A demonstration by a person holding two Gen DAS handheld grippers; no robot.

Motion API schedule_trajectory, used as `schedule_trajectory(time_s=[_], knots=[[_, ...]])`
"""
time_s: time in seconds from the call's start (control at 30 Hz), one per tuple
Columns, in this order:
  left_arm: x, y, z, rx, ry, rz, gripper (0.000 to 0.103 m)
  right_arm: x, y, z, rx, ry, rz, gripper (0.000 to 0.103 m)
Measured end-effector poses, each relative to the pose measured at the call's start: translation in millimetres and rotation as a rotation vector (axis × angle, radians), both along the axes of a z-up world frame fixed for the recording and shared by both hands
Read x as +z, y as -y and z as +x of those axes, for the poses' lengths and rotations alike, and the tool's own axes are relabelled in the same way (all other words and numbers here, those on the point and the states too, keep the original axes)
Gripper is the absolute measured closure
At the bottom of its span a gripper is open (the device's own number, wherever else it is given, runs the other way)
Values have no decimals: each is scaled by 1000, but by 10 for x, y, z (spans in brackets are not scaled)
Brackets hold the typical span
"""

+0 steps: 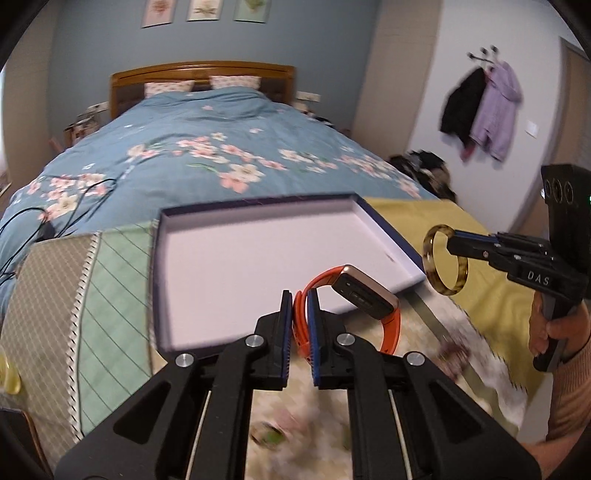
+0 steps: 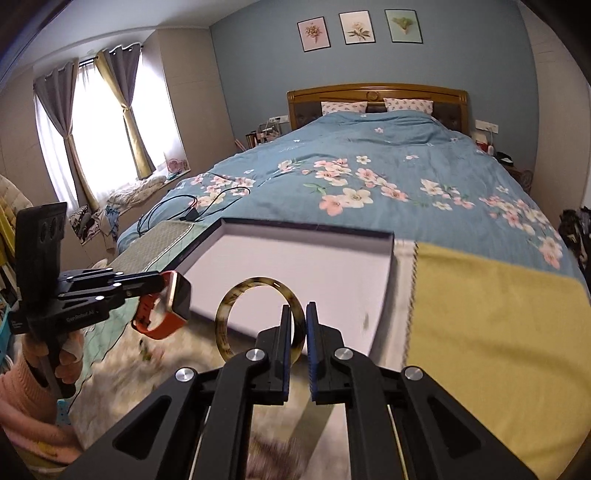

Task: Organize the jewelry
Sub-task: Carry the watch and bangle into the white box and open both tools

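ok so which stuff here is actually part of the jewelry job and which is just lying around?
Part of the job:
- orange watch, clamped in the left gripper
- mottled bangle, clamped in the right gripper
- open box, nothing in it

Just lying about:
- black cable on the bed
- yellow cloth
- coats on the wall hooks
- framed pictures

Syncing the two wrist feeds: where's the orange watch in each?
Left wrist view: orange watch sits low centre, its strap pinched in the left claw, in front of the tray.
Right wrist view: far left, mid-height, at the tip of that claw.
Shared landmark: the empty white tray.
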State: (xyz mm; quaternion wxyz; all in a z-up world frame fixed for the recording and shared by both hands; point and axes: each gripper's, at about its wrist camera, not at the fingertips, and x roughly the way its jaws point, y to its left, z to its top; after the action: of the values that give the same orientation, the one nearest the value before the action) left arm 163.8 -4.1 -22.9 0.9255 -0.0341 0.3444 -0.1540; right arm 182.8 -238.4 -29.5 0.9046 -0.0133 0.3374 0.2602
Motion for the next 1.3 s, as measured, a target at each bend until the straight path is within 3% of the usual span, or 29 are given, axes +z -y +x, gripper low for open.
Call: schedule_trajectory(time_s=[0.3, 0.33, 0.37, 0.63, 0.7, 0.77, 1.07, 1.17, 1.3], knots=[[-6, -196, 764, 142, -42, -4, 92, -148, -300, 796, -2, -52, -87, 97], [-14, -211, 858, 150, -49, -7, 94, -173, -327, 881, -2, -63, -93, 97], [-25, -218, 932, 154, -55, -12, 102, -197, -351, 930, -2, -69, -99, 97], [-156, -234, 1330, 159, -97, 18, 102, -386, -502, 1264, 6, -121, -138, 97], [-193, -236, 1345, 139, -103, 54, 95, -404, -507, 1263, 13, -124, -140, 97], [-250, -232, 1340, 103, -112, 95, 74, -424, -504, 1271, 18, -130, -143, 97], [-540, -150, 1417, 13, -173, 249, 78, -516, -520, 1311, 31, -159, -139, 97], [-599, -138, 1488, 20, -192, 254, 96, -530, -528, 1341, 33, -169, -142, 97], [-618, -168, 1565, 69, -204, 212, 97, -516, -536, 1388, 26, -171, -147, 97]])
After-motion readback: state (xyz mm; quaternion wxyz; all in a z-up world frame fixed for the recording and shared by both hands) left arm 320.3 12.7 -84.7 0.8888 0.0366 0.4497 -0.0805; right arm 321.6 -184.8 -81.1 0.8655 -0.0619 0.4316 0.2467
